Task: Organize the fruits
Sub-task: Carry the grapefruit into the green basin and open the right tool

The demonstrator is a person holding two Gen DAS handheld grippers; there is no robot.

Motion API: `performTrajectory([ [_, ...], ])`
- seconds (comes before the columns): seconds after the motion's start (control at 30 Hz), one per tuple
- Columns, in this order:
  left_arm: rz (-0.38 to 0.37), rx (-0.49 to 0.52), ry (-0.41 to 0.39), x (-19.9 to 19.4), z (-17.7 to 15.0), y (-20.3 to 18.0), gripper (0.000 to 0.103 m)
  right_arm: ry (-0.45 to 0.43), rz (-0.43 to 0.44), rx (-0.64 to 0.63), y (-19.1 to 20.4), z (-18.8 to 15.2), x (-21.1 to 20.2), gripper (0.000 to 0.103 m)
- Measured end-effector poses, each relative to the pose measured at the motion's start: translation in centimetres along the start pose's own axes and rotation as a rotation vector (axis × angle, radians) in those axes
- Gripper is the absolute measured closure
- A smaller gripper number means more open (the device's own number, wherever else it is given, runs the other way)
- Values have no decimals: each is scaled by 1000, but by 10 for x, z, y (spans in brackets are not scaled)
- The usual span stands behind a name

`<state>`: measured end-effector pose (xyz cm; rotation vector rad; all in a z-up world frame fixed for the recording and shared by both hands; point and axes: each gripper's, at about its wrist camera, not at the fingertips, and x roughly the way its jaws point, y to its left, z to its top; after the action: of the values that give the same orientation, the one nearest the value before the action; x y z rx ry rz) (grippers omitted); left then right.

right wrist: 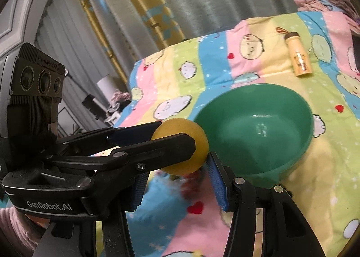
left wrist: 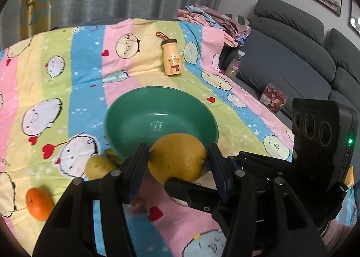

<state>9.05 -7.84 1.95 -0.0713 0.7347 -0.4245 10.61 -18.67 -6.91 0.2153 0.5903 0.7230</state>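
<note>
A large yellow citrus fruit [left wrist: 177, 158] is held at the near rim of an empty green bowl [left wrist: 162, 119]. In the left wrist view my left gripper [left wrist: 177, 160] has its fingers on both sides of it, and the right gripper's fingers [left wrist: 191, 187] reach in from the right under the fruit. In the right wrist view the left gripper [right wrist: 177, 135] clamps the fruit [right wrist: 182, 149] from the left, and my right gripper [right wrist: 177, 180] stands open just below it, beside the bowl [right wrist: 258, 128]. A yellow-green pear [left wrist: 99, 167] and an orange [left wrist: 38, 204] lie on the cloth at the left.
A striped cartoon-print cloth [left wrist: 67, 72] covers the table. A small beige bear bottle [left wrist: 171, 58] lies behind the bowl; it also shows in the right wrist view [right wrist: 299, 56]. A grey sofa [left wrist: 292, 59] with folded clothes, a clear bottle [left wrist: 235, 63] and a box stands at the right.
</note>
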Motion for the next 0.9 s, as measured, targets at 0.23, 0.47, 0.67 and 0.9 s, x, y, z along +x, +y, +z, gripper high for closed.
performTrajectory([
  [0.23, -53, -43, 31, 33, 6, 6, 50, 35, -43, 38, -28, 4, 10, 50],
  [0.47, -84, -105, 39, 51, 10, 14, 49, 70, -93, 45, -38, 10, 21, 50],
  [0.67, -14, -112, 33, 54, 12, 17, 22, 60, -175, 10, -34, 12, 21, 48],
  [0.9, 149, -83, -3, 31, 7, 19, 0, 35, -211, -7, -29, 9, 4, 38],
])
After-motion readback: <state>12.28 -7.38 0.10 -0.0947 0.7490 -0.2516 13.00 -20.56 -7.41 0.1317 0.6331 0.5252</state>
